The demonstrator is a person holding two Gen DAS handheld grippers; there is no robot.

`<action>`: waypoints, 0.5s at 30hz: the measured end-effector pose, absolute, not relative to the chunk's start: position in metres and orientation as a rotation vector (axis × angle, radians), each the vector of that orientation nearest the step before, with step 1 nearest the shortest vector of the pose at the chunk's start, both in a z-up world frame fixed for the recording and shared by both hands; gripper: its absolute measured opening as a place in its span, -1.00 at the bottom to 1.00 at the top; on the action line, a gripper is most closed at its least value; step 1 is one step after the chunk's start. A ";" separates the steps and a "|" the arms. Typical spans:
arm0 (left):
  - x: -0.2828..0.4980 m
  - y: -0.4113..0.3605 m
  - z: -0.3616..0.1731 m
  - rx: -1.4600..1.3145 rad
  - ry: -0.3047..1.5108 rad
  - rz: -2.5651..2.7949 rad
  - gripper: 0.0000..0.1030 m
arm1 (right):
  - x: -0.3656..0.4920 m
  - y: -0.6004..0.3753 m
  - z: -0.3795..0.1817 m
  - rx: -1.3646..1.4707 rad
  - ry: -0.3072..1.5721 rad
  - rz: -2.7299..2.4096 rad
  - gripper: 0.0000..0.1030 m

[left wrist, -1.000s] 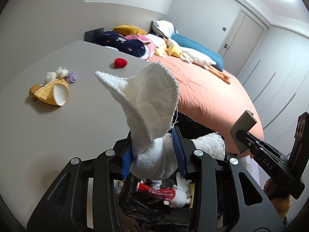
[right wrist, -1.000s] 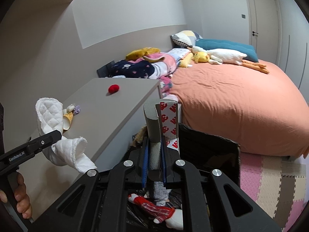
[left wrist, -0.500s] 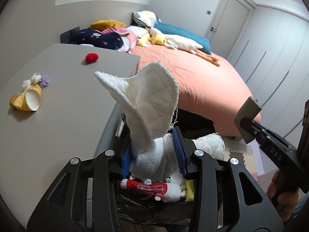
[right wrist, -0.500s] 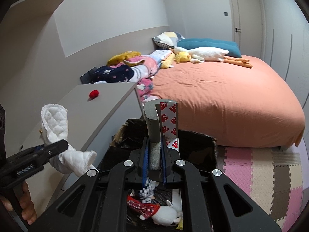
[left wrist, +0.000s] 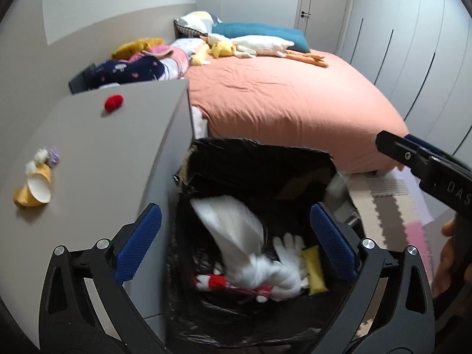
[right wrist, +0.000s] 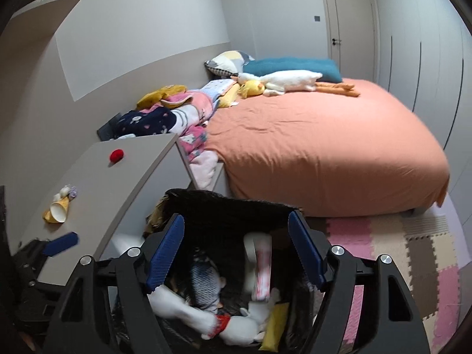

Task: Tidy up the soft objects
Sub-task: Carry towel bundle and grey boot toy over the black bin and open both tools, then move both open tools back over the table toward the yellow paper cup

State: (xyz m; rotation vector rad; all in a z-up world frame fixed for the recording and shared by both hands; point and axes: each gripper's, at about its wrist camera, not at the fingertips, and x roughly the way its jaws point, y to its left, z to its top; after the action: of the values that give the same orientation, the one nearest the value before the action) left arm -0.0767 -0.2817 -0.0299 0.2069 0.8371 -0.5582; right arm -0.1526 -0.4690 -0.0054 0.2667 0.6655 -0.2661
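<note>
Looking down from the left wrist view, the left gripper [left wrist: 236, 242] is seen spread wide over a black-lined bin [left wrist: 259, 159]; its jaws have just been opening, and nothing is pressed by the blue pads [left wrist: 138, 243]. Directly below and between them a white quilted cloth [left wrist: 233, 230], blurred, is caught inside the bin, apart from both pads, above a white plush toy [left wrist: 286, 271] and a yellow item [left wrist: 314, 268]. To the right of this gripper the right gripper [left wrist: 392, 147] is seen from the side, with the letters "DAS" legible on its black body; part of a hand [left wrist: 445, 262] is visible beneath it. To the left lies the grey worktop [left wrist: 97, 159], on which a yellow cone toy [left wrist: 34, 190] and a small red item [left wrist: 113, 102] are left.

From the right wrist view, the right gripper [right wrist: 236, 250] is shown with its jaws well apart, having just been opening, and holding nothing. Below and between them a blurred red-and-white roll [right wrist: 259, 265] is seen inside the bin [right wrist: 233, 203], clear of the pads; this roll is not made out in the left view. A dark patterned soft item [right wrist: 203, 283] lies lower left of it. Only one blue pad of the left gripper [right wrist: 60, 243] shows at the left edge, over the worktop [right wrist: 126, 183]. Beyond the bin stands the bed [right wrist: 324, 153], and a foam puzzle mat [right wrist: 413, 253] covers the floor to the right.
</note>
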 end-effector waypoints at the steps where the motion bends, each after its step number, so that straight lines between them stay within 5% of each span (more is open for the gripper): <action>1: -0.075 -0.281 -0.030 0.203 0.844 -0.556 0.89 | -0.152 -0.470 -0.005 0.270 0.664 -0.268 0.46; 15: -0.067 -0.274 -0.041 0.169 0.890 -0.538 0.89 | -0.149 -0.469 -0.011 0.269 0.684 -0.258 0.48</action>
State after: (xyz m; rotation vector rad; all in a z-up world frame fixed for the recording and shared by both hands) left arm -0.0669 -0.2743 -0.0413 0.1694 0.8895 -0.5384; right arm -0.1495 -0.4686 -0.0108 0.2692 0.6839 -0.2579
